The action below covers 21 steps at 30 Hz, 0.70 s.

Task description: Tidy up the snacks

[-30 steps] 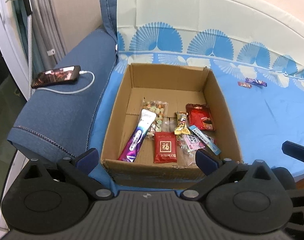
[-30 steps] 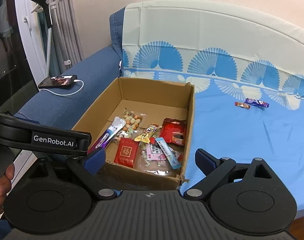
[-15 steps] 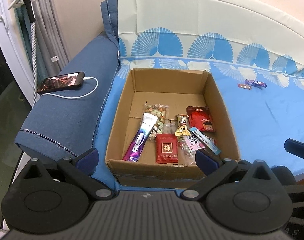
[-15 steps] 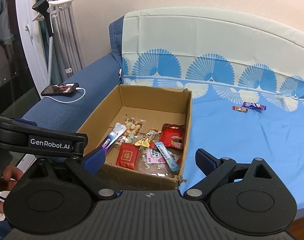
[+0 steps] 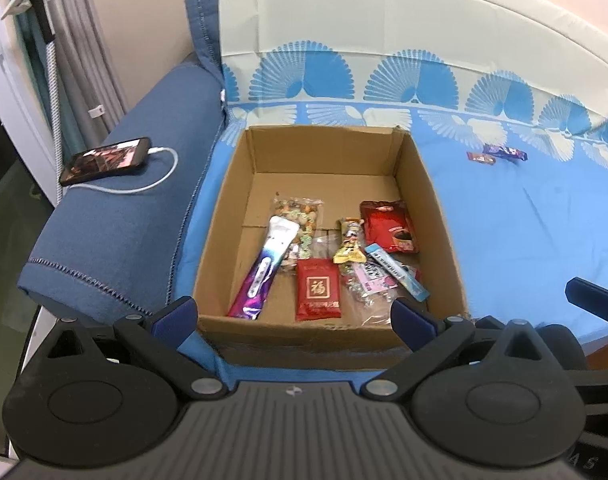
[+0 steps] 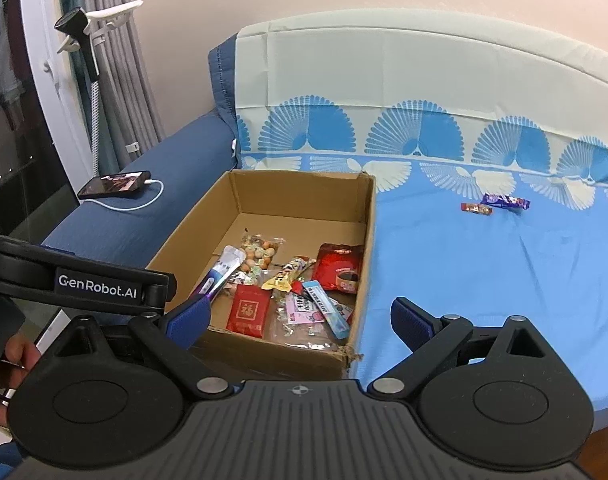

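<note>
Two handheld grippers hang at the near edge of a sofa bed draped in a blue fan-print sheet [image 6: 484, 280], where a cardboard box [image 5: 436, 216] already holds most of the snacks: a purple stick pack [image 5: 264, 268], a red packet with a gold character [image 5: 317, 290], a dark red coffee sachet [image 5: 389, 226], a clear bag of mixed nuts [image 5: 298, 214] and several smaller wrappers. The left gripper [image 5: 294, 314] sits just before the box's near wall, its fingers spread wide and empty. The right gripper [image 6: 300, 320] hovers over the box's near right corner, jaws likewise apart and holding nothing. Two candies, a small red bar [image 6: 476, 208] and a purple bar [image 6: 505, 201], lie side by side on the sheet, well apart from the box at far right. The collecting step appears nearly finished; the likely next move is a long reach by the right gripper to the far candies, closing on one thin wrapper flat against soft fabric.
</note>
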Tool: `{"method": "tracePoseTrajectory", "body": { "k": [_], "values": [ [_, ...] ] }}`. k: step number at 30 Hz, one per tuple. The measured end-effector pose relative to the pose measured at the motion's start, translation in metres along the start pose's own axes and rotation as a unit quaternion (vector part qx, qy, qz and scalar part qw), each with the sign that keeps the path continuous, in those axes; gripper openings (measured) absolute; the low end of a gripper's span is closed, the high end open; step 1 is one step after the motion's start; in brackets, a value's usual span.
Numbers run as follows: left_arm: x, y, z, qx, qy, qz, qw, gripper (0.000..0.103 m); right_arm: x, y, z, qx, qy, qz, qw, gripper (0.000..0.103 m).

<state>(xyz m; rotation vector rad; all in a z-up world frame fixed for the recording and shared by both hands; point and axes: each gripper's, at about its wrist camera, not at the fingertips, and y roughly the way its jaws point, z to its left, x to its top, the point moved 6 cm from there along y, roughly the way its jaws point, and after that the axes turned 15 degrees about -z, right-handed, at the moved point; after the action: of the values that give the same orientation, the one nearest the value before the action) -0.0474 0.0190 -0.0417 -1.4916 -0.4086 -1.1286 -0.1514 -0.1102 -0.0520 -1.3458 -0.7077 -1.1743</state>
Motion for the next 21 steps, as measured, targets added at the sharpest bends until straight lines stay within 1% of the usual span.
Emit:
{"method": "tracePoseTrajectory", "body": {
  "k": [3, 6, 9, 12, 16, 18, 19, 21],
  "values": [
    [0.004, 0.005, -0.014, -0.009, 0.006, 0.005, 0.9999, 0.103, 0.0, 0.0, -0.019, -0.013, 0.017, -0.005, 1.0, 0.098],
    [0.01, 0.013, -0.031, -0.021, 0.022, 0.019, 0.9994, 0.103, 0.0, -0.001, -0.045, -0.038, 0.031, -0.008, 0.999, 0.098],
    [0.019, 0.024, -0.052, -0.029, 0.039, 0.024, 0.9985, 0.103, -0.001, -0.002, -0.078, -0.073, 0.036, -0.009, 0.997, 0.098],
    [0.031, 0.038, -0.075, -0.041, 0.041, 0.036, 0.9977, 0.103, -0.007, -0.002, -0.116, -0.111, 0.053, -0.004, 0.992, 0.099],
    [0.054, 0.063, -0.107, -0.055, 0.029, 0.045, 0.9971, 0.103, -0.014, 0.003, -0.168, -0.156, 0.072, 0.004, 0.985, 0.099],
    [0.068, 0.083, -0.127, -0.062, 0.019, 0.058, 0.9962, 0.103, -0.016, 0.007, -0.192, -0.173, 0.08, 0.004, 0.982, 0.099],
    [0.073, 0.093, -0.135, -0.062, 0.01, 0.068, 0.9957, 0.103, -0.017, 0.009, -0.203, -0.181, 0.083, 0.004, 0.98, 0.099],
    [0.089, 0.123, -0.156, -0.066, -0.029, 0.094, 0.9929, 0.103, -0.018, 0.016, -0.227, -0.196, 0.091, 0.003, 0.976, 0.099]
  ]
}}
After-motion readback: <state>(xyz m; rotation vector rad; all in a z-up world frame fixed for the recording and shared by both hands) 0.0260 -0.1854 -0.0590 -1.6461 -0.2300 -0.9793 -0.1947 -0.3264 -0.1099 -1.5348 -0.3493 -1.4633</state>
